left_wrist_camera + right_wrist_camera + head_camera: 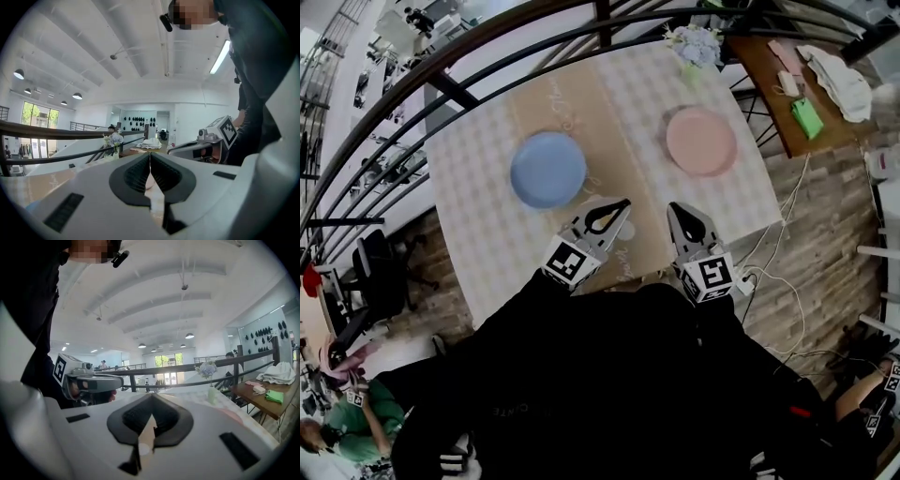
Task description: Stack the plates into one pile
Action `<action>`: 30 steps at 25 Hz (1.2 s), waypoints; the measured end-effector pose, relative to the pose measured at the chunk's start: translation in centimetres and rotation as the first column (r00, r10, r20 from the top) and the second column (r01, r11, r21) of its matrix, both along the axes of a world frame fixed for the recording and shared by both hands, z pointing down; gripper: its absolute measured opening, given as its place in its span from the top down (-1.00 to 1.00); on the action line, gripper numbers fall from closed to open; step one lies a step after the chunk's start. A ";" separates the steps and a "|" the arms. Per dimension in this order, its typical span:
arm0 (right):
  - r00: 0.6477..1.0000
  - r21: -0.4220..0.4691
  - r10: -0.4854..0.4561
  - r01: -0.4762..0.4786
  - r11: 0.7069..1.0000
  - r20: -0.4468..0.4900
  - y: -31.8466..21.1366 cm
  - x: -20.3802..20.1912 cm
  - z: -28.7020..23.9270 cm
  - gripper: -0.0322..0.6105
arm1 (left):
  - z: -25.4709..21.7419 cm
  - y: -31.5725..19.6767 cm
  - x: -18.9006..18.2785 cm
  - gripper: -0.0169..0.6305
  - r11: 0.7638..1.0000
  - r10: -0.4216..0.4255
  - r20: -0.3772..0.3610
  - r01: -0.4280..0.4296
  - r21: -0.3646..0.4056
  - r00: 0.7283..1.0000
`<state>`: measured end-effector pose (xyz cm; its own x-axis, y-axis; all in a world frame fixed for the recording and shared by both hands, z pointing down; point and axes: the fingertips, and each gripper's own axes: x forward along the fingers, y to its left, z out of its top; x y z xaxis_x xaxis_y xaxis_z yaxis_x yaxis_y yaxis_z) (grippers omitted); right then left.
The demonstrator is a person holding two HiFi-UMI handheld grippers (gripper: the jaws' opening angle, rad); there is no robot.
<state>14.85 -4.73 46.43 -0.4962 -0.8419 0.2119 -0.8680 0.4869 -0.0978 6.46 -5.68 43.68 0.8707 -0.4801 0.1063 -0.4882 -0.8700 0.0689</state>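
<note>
Table (473, 192) has blue plate (548, 170) and pink plate (701, 142) well apart, nothing stacked yet; left gripper (622, 203) and right gripper (675, 209) both closed, empty

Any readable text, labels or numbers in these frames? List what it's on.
Nothing reads clearly.
On the brown paper table runner: white cursive script, too blurred to read.
On the person's black top: faint print, too dim to read.
On the grey left gripper and right gripper: square black-and-white marker patterns, no letters.
</note>
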 end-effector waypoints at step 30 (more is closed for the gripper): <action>0.994 -0.195 0.102 -0.107 0.975 -0.037 -5.2 12.9 5.9 0.80 | 0.0 -3.7 11.2 0.89 1.000 -0.023 -0.013 0.023 0.012 1.000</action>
<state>27.77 -9.96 52.30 -0.3993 -0.8297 0.3901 -0.9167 0.3668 -0.1582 17.66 -9.41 43.69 0.8606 -0.5012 0.0897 -0.5073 -0.8593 0.0650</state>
